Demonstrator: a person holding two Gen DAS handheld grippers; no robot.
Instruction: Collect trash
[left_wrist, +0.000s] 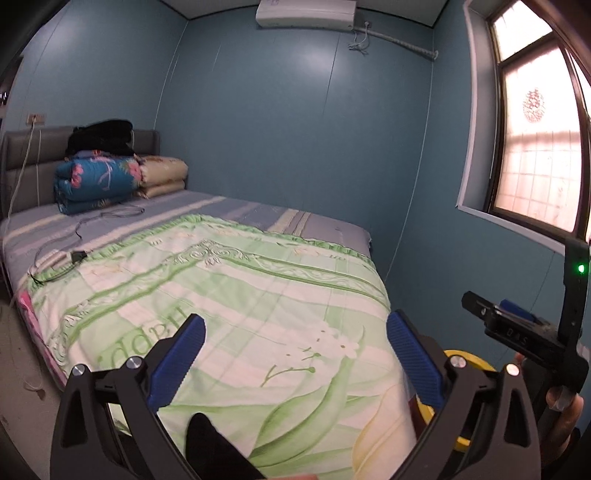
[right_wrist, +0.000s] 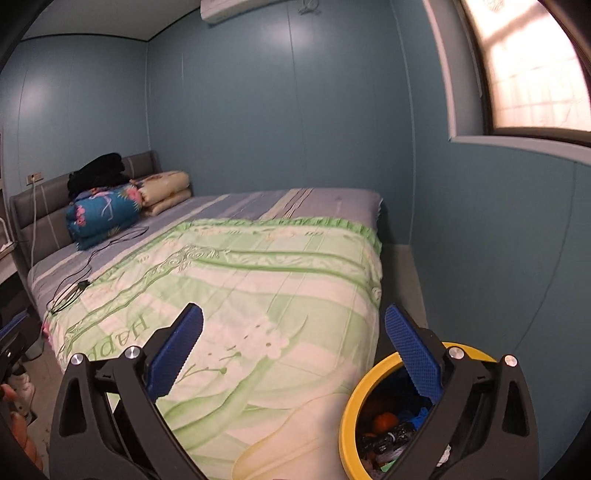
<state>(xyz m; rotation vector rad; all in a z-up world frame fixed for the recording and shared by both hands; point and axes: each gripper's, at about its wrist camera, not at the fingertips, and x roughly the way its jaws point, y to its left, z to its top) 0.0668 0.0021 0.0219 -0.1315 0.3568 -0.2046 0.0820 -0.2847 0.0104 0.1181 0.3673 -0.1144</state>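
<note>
A yellow-rimmed trash bin (right_wrist: 354, 402) stands on the floor at the foot of the bed, right side; inside lie an orange item (right_wrist: 384, 421), dark wrappers (right_wrist: 388, 439) and blue scraps. Its rim shows in the left wrist view (left_wrist: 469, 358) behind my right finger. My right gripper (right_wrist: 293, 332) is open and empty, above the bed's corner and the bin. My left gripper (left_wrist: 295, 334) is open and empty over the green quilt. The right gripper's body (left_wrist: 532, 332) shows at the right of the left wrist view.
A bed with a green floral quilt (left_wrist: 229, 295) fills the middle. Folded blankets (left_wrist: 99, 177) and dark clothes (left_wrist: 103, 136) sit by the headboard. Cables and a charger (left_wrist: 74, 256) lie on the left of the mattress. Blue walls, a window (left_wrist: 535, 147) at right.
</note>
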